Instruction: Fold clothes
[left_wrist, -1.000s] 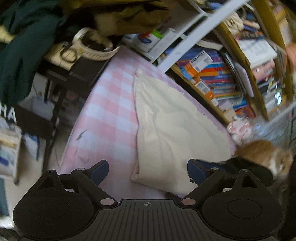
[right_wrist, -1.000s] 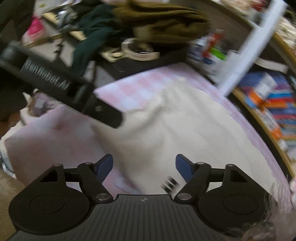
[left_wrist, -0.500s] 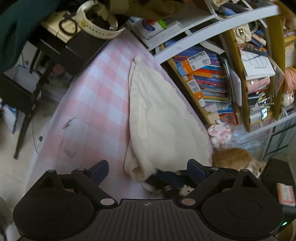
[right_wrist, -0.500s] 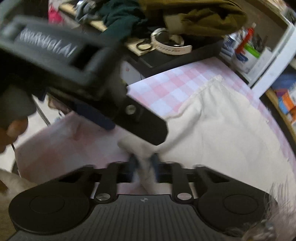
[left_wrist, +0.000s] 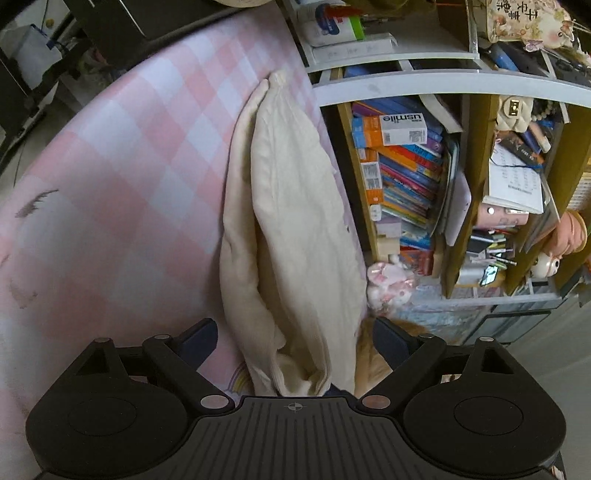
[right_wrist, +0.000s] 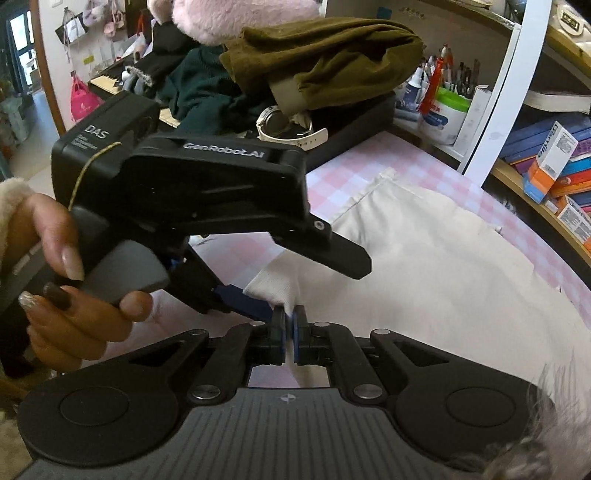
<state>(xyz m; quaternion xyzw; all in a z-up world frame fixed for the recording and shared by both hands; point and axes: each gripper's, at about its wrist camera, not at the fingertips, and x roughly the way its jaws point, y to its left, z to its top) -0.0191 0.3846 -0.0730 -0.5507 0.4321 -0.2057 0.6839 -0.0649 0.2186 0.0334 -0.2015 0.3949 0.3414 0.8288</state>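
Note:
A cream garment (left_wrist: 291, 229) lies on the pink checked cloth (left_wrist: 122, 177), its near edge lifted and bunched. It also shows in the right wrist view (right_wrist: 424, 258). My right gripper (right_wrist: 290, 325) is shut on a near corner of the garment. My left gripper (left_wrist: 293, 343) is open, its jaws wide apart on either side of the bunched near end. In the right wrist view the left gripper's fingers (right_wrist: 243, 301) sit just left of the pinched corner, held by a hand.
A bookshelf (left_wrist: 413, 177) full of books stands right of the cloth. An orange cat (left_wrist: 373, 365) lies by the near right edge. A black stand with an olive garment (right_wrist: 325, 62), dark green clothes and a white watch (right_wrist: 291, 129) sits at the far end.
My right gripper closed on the garment's near corner and lifted it. The garment has folded narrower toward the shelf side. My left gripper swung over the garment's near end, still open.

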